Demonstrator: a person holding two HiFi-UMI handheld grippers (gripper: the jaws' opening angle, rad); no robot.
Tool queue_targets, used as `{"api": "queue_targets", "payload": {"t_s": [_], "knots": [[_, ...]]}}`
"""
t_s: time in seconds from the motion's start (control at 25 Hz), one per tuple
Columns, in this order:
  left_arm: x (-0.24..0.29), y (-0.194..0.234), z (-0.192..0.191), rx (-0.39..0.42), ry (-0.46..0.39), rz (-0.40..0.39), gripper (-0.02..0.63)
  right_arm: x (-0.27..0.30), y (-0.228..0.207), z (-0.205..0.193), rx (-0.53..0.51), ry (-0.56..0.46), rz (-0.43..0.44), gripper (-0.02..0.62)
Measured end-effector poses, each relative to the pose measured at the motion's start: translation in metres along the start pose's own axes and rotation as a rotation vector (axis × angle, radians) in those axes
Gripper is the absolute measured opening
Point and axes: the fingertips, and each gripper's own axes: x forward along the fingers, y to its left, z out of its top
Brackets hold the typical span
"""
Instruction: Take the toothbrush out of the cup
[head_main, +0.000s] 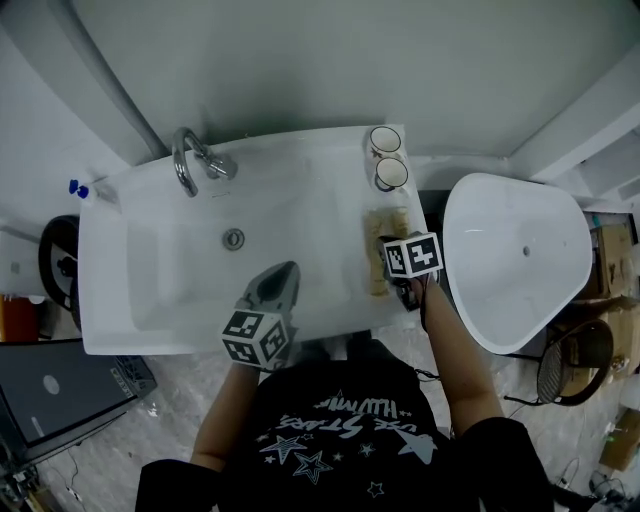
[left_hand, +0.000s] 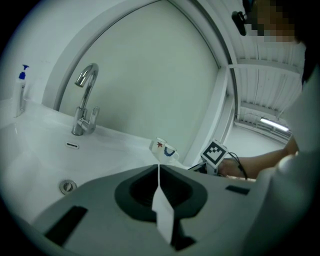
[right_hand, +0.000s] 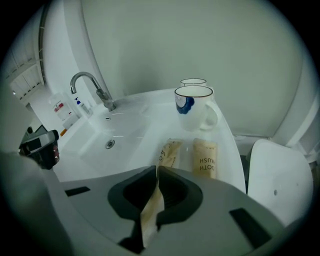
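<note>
Two white cups (head_main: 388, 157) stand side by side at the sink's far right corner; the nearer cup (right_hand: 194, 102) carries a blue mark. A tan paper toothbrush packet (right_hand: 169, 151) runs from the ledge back between the jaws of my right gripper (right_hand: 156, 172), which is shut on it. A second tan packet (right_hand: 205, 159) lies flat beside it on the ledge. From the head view, the right gripper (head_main: 388, 250) hangs over these packets (head_main: 377, 262), just short of the cups. My left gripper (head_main: 283, 272) hovers over the basin's front, jaws together with only a thin white sliver between them.
A chrome faucet (head_main: 190, 158) stands at the back of the white sink (head_main: 150, 290), with a drain (head_main: 233, 238) in the basin. A blue-capped bottle (head_main: 80, 188) sits at the far left corner. A white rounded lid (head_main: 515, 260) lies right of the sink.
</note>
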Motion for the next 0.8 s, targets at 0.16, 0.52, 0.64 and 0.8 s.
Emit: {"api": "queue_targets", "payload": {"t_s": [0.16, 0.52, 0.64, 0.8], "knots": [[-0.001, 0.006, -0.006, -0.001, 0.015, -0.023, 0.021, -0.002, -0.002, 0.001, 0.003, -0.039, -0.053, 0.023], [-0.011, 0.014, -0.011, -0.007, 0.015, -0.016, 0.021, -0.027, 0.000, 0.009, 0.039, -0.154, -0.129, 0.089], [-0.016, 0.017, -0.014, -0.017, 0.009, 0.010, 0.021, -0.038, 0.006, 0.016, 0.010, -0.202, -0.132, 0.089], [-0.025, 0.015, -0.012, -0.019, -0.011, 0.050, 0.021, -0.051, 0.013, 0.023, -0.010, -0.255, -0.107, 0.089]]}}
